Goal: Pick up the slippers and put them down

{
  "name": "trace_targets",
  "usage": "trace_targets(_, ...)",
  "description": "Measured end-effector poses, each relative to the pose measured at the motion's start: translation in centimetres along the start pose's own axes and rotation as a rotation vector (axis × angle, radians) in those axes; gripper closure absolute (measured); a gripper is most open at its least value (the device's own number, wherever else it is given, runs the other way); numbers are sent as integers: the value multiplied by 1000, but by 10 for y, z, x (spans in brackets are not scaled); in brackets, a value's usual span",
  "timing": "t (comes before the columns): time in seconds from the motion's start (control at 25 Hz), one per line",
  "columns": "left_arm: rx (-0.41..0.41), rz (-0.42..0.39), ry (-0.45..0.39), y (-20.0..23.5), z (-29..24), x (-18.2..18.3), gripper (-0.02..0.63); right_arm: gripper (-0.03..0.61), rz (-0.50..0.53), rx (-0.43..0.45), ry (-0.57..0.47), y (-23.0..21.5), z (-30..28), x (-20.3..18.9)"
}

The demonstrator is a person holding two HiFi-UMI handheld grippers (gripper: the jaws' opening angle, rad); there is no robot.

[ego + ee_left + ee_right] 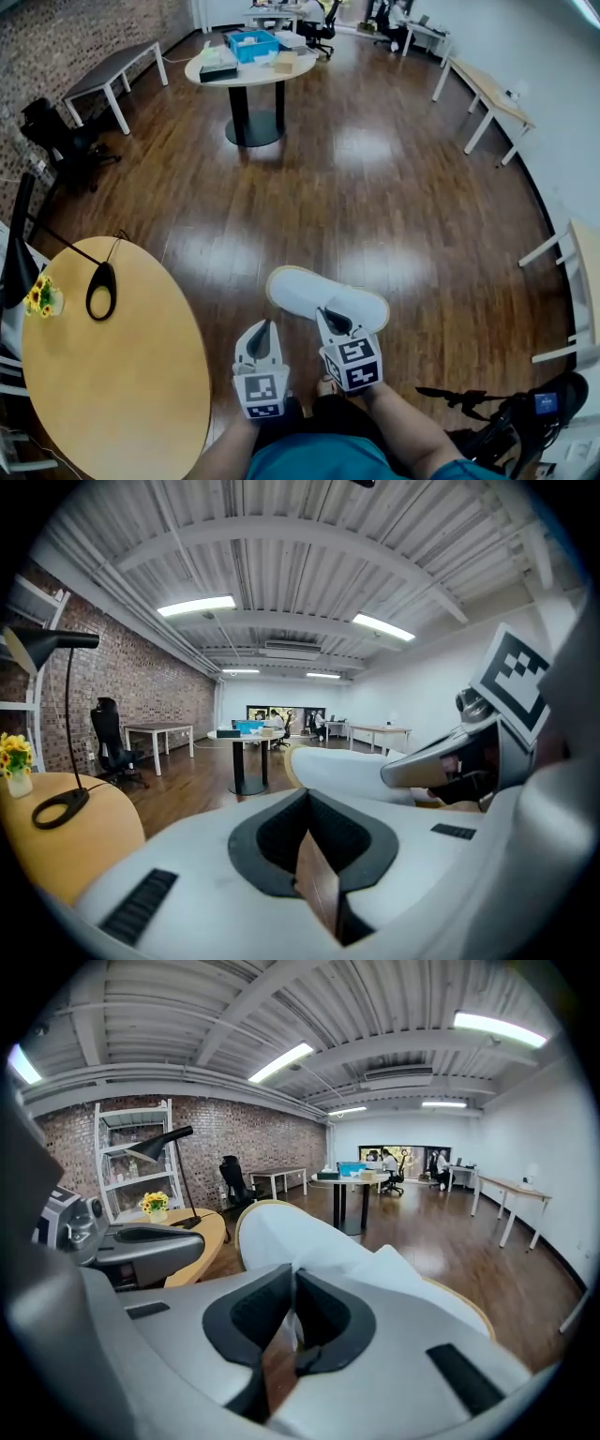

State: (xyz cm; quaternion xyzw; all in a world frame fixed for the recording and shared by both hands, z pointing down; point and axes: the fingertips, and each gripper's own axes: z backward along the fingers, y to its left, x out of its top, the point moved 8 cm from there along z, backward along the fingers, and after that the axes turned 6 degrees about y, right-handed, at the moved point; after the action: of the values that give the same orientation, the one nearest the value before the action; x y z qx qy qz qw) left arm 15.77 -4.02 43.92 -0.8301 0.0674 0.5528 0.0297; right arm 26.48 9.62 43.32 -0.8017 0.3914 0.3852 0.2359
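Pinching the slipper (309, 1241) by the edge of its upper: my right gripper (289, 1321) had its pads (328, 1316) almost together, with a thin fold of white fabric clamped between them. My guess at why: that lip is the only part thin enough for the jaws, and gripping there lets the sole hang flat below. The toe pointed away from me, tan sole rim showing round the white.

From the head view, the grip sat at the slipper's near end. I couldn't tell whether the sole touched the floor (375, 187) or hung just above it. Only one slipper was in sight.

Left gripper (307, 841): jaws together with nothing between them, only floor showing through the slit. It sat just beside the right one and clear of the slipper. Parked there, I'd say, so it didn't foul the carry.

The round table (122, 394) with the lamp (99, 291) was off to my left, apart from both grippers.

Next move, as I judged it: lower flat, then release.
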Motion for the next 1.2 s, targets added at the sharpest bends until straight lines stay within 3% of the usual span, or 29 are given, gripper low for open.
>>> trace_targets(0.36,-31,44,-8,-2,-92,-50,609,549,-34,1,74,-73,-97,-47)
trace_targets(0.6,-5,68,44,-3,-161,-113,609,549,-55,11,131,-114,-183,-107)
trace_targets(0.96,-22,137,97,-2,-285,-256,609,549,-77,5,203,-165,-337,-233)
trace_targets(1.2,-33,91,170,15,-351,-365,609,548,-108,16,237,-186,-436,-322)
